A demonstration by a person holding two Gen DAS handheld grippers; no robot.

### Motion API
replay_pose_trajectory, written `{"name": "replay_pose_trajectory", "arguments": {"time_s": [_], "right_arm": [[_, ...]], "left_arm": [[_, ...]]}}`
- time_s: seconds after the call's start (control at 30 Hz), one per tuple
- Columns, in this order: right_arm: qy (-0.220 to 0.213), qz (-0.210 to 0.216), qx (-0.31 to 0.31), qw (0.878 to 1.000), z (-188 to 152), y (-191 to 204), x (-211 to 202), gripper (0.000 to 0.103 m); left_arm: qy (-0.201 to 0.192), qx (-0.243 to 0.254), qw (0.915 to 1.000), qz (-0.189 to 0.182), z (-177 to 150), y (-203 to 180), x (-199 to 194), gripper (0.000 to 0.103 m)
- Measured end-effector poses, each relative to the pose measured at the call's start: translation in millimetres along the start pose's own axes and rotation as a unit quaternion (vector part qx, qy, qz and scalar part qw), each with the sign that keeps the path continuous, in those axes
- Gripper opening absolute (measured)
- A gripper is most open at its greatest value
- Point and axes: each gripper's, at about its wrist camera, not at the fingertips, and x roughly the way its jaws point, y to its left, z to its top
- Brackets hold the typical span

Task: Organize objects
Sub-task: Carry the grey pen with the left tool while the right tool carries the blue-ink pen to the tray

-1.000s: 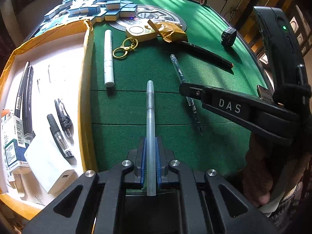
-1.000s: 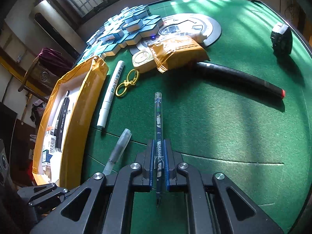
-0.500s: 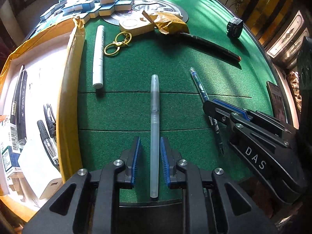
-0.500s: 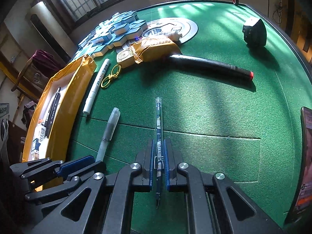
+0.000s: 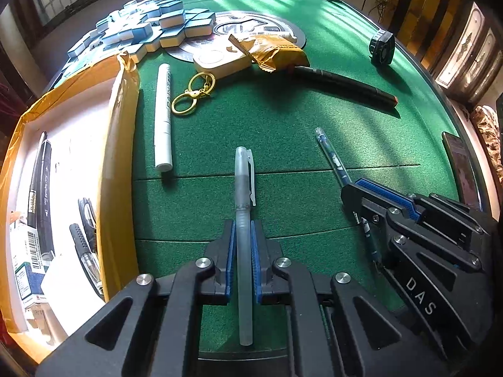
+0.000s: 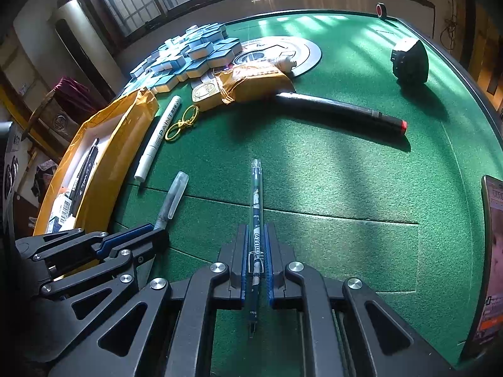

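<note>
While both grippers point down at the green table (image 5: pixel 283 119), left gripper (image 5: pixel 242 245), jaws having just closed, clamps the frosted pen (image 5: pixel 243 207); right gripper (image 6: pixel 254 251) clamps the blue pen (image 6: pixel 256 207). White paint marker (image 5: pixel 164 116) lies just beside the yellow-edged box (image 5: pixel 118 144), which contains black pens.

The desk (image 5: pixel 283 119) has a round green felt top. To the left of the left hand-held gripper (image 5: pixel 242 251) stands an open yellow box (image 5: pixel 116 144). Ahead of it lie a white paint marker (image 5: pixel 164 116), a gold key ring (image 5: pixel 193 95), a tan packet (image 5: pixel 276 51) and a black marker (image 5: pixel 345 86). Beyond those sit blue-and-white tiles (image 5: pixel 151 31).
</note>
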Motion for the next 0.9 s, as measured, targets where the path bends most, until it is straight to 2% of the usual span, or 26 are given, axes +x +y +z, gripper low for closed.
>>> {"name": "replay_pose_trajectory", "arguments": {"time_s": [0.17, 0.2, 0.23, 0.3, 0.37, 0.43, 0.63, 0.73, 0.83, 0.9], "right_arm": [[-0.008, 0.001, -0.004, 1.0, -1.1, 1.0, 0.0, 0.008], [-0.007, 0.008, 0.002, 1.0, -0.8, 0.4, 0.0, 0.008], [-0.002, 0.023, 0.015, 1.0, -0.6, -1.9, -0.4, 0.008], [0.002, 0.084, 0.044, 0.996, 0.0, -6.7, -4.0, 0.008], [-0.012, 0.088, 0.044, 0.995, 0.6, -2.3, -12.2, 0.008], [-0.022, 0.073, 0.037, 0.996, 1.5, 4.8, -18.2, 0.008], [-0.023, 0.1, 0.031, 0.994, 7.5, 27.0, -27.4, 0.008], [-0.024, 0.126, 0.016, 0.992, 11.6, 46.5, -33.5, 0.008], [-0.02, 0.172, 0.008, 0.985, 18.6, 66.3, -35.7, 0.008], [-0.02, 0.194, -0.001, 0.981, 23.4, 82.4, -35.4, 0.008]], "left_arm": [[-0.009, 0.005, 0.9999, -0.001, 0.2, -1.9, 0.4, 0.007], [-0.008, 0.001, 0.9999, -0.013, 0.5, -0.5, 0.2, 0.007], [-0.007, -0.009, 0.9991, -0.041, 1.4, 3.1, -1.0, 0.007], [-0.01, -0.033, 0.9956, -0.087, 3.3, 11.1, -5.3, 0.007], [-0.016, -0.052, 0.9933, -0.102, 5.7, 18.5, -9.4, 0.007], [-0.009, -0.075, 0.989, -0.128, 7.9, 28.5, -11.2, 0.007], [-0.018, -0.123, 0.9764, -0.177, 10.1, 57.8, -33.4, 0.007], [-0.033, -0.145, 0.97, -0.193, 9.8, 77.3, -50.2, 0.007], [-0.049, -0.181, 0.96, -0.208, 10.2, 105.3, -64.8, 0.007], [-0.069, -0.207, 0.9549, -0.201, 11.3, 127.0, -73.1, 0.007]]}}
